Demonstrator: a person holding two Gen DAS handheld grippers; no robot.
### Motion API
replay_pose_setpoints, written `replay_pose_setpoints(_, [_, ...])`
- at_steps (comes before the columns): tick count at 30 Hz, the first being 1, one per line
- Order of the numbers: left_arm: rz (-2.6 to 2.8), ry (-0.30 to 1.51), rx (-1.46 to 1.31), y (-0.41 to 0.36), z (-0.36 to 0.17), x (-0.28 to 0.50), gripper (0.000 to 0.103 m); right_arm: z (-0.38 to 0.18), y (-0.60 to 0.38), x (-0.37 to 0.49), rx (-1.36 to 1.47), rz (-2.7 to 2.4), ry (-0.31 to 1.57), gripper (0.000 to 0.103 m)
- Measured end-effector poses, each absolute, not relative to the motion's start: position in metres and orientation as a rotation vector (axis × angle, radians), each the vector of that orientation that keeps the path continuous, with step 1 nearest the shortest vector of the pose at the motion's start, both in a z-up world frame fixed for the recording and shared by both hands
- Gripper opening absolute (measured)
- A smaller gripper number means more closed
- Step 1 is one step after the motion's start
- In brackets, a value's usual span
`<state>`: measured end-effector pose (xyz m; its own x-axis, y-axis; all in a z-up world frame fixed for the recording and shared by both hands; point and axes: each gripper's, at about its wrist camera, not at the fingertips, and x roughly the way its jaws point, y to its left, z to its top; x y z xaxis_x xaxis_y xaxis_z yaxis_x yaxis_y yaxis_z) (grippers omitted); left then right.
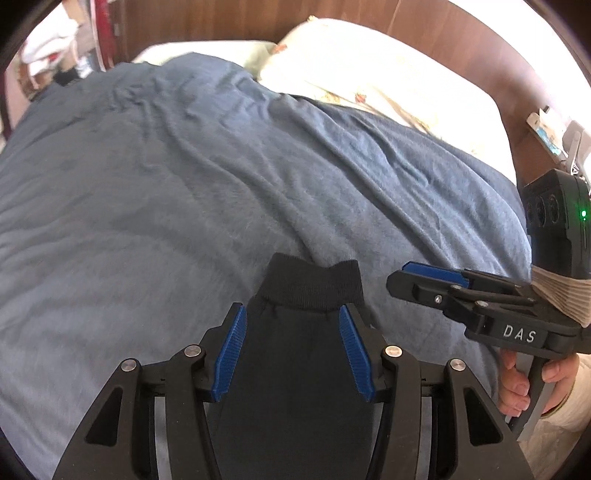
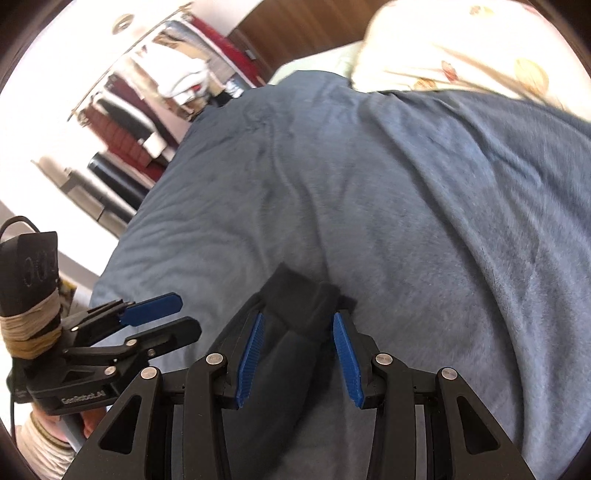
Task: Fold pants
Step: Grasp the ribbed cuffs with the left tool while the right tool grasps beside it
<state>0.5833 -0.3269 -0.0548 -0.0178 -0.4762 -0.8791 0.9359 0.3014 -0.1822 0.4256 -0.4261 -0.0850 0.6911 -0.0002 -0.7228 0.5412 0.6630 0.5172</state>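
Dark pants lie on a blue blanket. In the left wrist view one leg with its ribbed cuff (image 1: 310, 284) runs between the open fingers of my left gripper (image 1: 293, 314); the blue pads stand either side of the cloth without pinching it. In the right wrist view the other leg's cuff (image 2: 299, 295) lies between the open fingers of my right gripper (image 2: 299, 321). The right gripper (image 1: 424, 277) also shows at the right of the left view, the left gripper (image 2: 170, 314) at the left of the right view. The rest of the pants is hidden below the frames.
The blue blanket (image 1: 184, 184) covers the bed. A pale patterned pillow (image 1: 369, 70) lies at the far end against a brown headboard (image 1: 221, 22). Shelves of folded clothes (image 2: 147, 110) stand beyond the bed's left side. Small items sit on a bedside ledge (image 1: 554, 136).
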Motion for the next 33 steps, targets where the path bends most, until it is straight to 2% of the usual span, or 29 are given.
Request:
replay_pose_setpoints(20, [-1.312,1.224,0.59,-0.38,-0.125,0.617,0.049,-0.158,-0.446,0.462,0.966,-0.374,0.805,0.04])
replay_pose_setpoints(33, [-1.32,1.343,0.54,-0.391,-0.162,0.623,0.048,-0.174,-0.449,0.462,0.942,-0.364,0.823,0.038])
